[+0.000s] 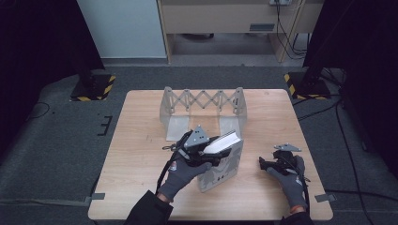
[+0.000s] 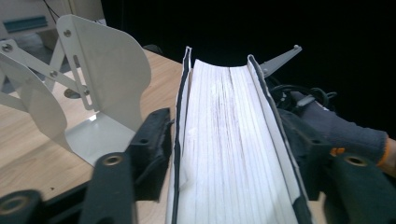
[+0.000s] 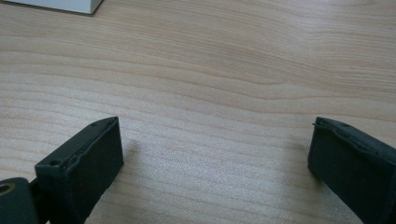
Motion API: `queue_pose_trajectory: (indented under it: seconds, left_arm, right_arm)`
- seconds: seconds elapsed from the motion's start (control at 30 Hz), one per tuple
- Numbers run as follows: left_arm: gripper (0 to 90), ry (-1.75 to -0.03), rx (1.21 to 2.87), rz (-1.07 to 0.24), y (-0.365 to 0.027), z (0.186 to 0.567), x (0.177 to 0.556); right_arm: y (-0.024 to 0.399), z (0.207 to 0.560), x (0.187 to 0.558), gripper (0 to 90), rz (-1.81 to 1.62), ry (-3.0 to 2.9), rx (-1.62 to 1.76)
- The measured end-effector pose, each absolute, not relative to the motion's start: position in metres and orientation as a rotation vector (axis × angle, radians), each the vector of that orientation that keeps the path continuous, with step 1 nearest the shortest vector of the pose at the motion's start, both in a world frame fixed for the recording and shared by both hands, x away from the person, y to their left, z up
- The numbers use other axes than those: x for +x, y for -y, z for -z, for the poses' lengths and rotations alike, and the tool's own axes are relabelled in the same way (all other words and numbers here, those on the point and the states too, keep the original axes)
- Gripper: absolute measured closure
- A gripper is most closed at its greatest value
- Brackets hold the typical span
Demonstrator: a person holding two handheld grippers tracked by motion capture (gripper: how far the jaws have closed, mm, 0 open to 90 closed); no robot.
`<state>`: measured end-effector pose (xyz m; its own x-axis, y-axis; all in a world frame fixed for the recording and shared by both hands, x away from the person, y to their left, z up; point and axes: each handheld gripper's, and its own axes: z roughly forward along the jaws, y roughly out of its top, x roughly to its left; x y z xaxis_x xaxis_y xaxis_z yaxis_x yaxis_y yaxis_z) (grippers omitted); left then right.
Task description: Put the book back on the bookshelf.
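A thick book [image 1: 224, 165] with a pale cover stands on its lower edge in the middle of the wooden table [image 1: 141, 136], white page block [image 2: 229, 140] facing up and toward me. My left gripper [image 1: 219, 150] grips it near the top from the left. Its black pads [image 2: 156, 140] press on both covers in the left gripper view. My right gripper [image 1: 263, 163] rests low on the table to the book's right, apart from it. In the right gripper view its jaws stand wide, my right gripper [image 3: 215, 154] open over bare wood.
A pale metal expanding book rack [image 1: 202, 110] with scissor links and two upright end plates stands just behind the book; one plate [image 2: 105, 79] is close at its left. Dark floor surrounds the table. A pale edge [image 3: 56, 4] shows far off.
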<state>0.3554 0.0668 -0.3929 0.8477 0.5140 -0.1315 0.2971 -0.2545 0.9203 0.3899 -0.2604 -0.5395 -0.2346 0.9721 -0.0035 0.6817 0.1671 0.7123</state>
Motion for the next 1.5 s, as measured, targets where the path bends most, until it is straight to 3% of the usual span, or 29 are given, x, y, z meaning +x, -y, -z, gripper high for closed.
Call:
queue_pose_trajectory:
  seconds: [0.27,0.97,1.5]
  left_arm:
    - [49.3,-0.612,1.844,-0.253,-0.066,0.393,0.353]
    - [51.9,-0.668,1.829,-0.294,-0.066,0.391,0.352]
    - [52.1,-0.789,1.749,-0.355,-0.126,0.371,0.346]
  right_arm:
    - [0.26,0.54,0.39,3.6,-0.827,-1.985,1.56]
    - [0.26,0.539,0.39,3.6,-0.828,-1.985,1.56]
    - [0.26,0.539,0.39,3.6,-0.828,-1.985,1.56]
